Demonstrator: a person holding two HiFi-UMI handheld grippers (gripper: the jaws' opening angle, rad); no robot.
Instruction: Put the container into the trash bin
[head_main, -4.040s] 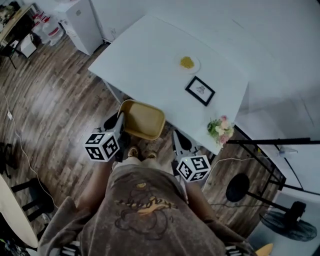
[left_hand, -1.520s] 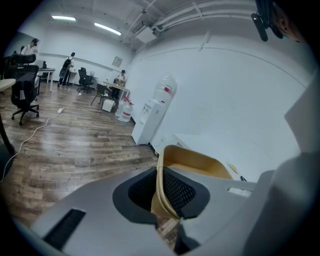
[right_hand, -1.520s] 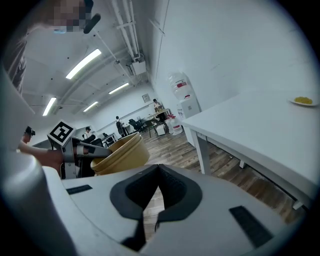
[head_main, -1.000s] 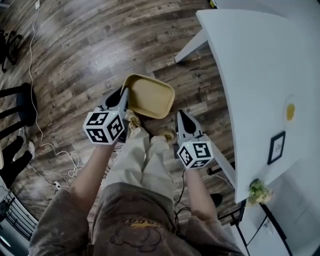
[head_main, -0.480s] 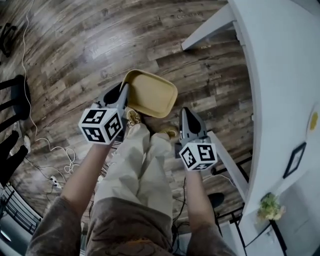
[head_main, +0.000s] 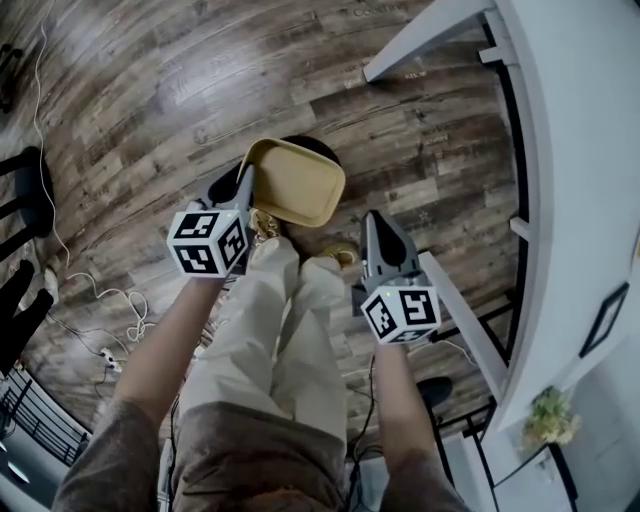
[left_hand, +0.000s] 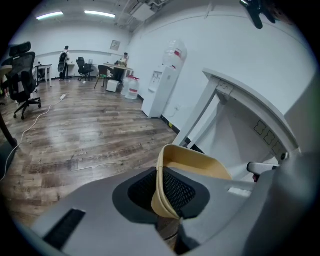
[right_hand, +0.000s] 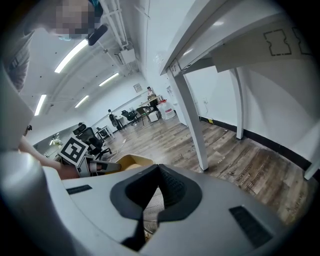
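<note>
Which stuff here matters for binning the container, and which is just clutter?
Job: tan container; left gripper, jaws shut on its rim; dark round edge beneath it, probably the trash bin.
Lying about: white table; picture frame; flowers; floor cables; water dispenser.

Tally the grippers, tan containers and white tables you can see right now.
Grippers: 2, the left gripper and the right gripper
Tan container: 1
White table: 1
Total: 4
</note>
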